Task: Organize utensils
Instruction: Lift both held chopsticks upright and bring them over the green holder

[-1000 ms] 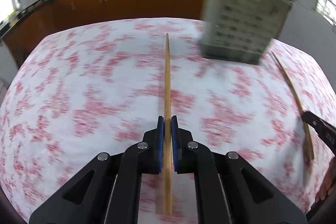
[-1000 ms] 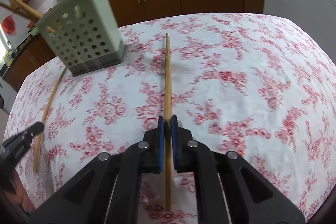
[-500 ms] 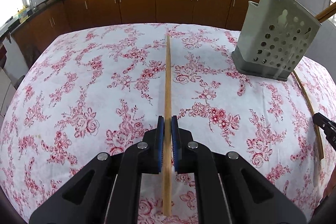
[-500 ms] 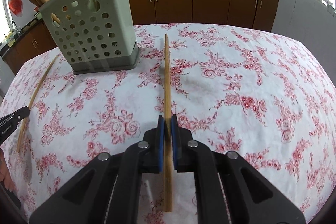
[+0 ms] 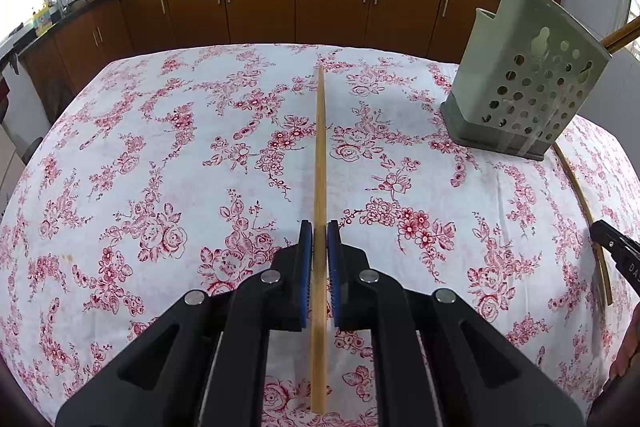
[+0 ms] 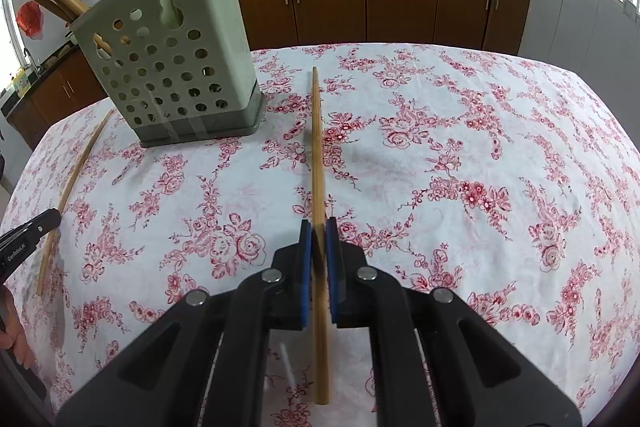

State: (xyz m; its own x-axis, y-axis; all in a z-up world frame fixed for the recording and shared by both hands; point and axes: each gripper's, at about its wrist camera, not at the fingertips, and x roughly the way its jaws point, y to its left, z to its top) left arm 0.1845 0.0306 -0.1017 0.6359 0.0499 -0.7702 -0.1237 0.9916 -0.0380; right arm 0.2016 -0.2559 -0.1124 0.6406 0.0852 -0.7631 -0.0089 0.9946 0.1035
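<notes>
My left gripper (image 5: 319,227) is shut on a wooden chopstick (image 5: 320,147) that points forward above the floral tablecloth. My right gripper (image 6: 318,225) is shut on another wooden chopstick (image 6: 316,131), also pointing forward. A grey-green perforated utensil holder (image 5: 528,87) stands far right in the left wrist view and far left in the right wrist view (image 6: 168,63), with several wooden utensils standing in it. The right gripper's chopstick shows at the right edge of the left view (image 5: 580,199); the left gripper's shows at the left of the right view (image 6: 76,175).
The table carries a white cloth with red flowers (image 5: 160,155). Brown kitchen cabinets (image 5: 260,3) with a dark counter and woks run behind the far table edge. A hand shows at the left edge of the right view (image 6: 10,331).
Both views have steadied and swung so the holder sits further to the side and nearer. Both grippers still hold their chopsticks the same way.
</notes>
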